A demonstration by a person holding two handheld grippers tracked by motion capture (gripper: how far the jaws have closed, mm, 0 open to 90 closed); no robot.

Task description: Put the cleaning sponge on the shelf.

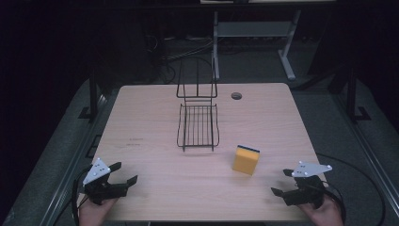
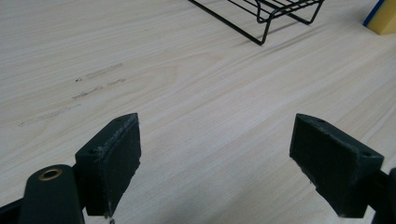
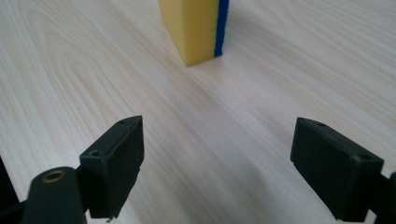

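Both tongs — left tongs (image 1: 126, 172), right tongs (image 1: 282, 181) — gape wide, empty, low over table (image 1: 155, 132); sponge (image 1: 245, 159) stands upright between.

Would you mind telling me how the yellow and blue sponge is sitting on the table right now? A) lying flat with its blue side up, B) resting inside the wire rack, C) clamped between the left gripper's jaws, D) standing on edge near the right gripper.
D: the sponge stands upright on the bare table, apart from the wire rack and nearer the open right gripper.
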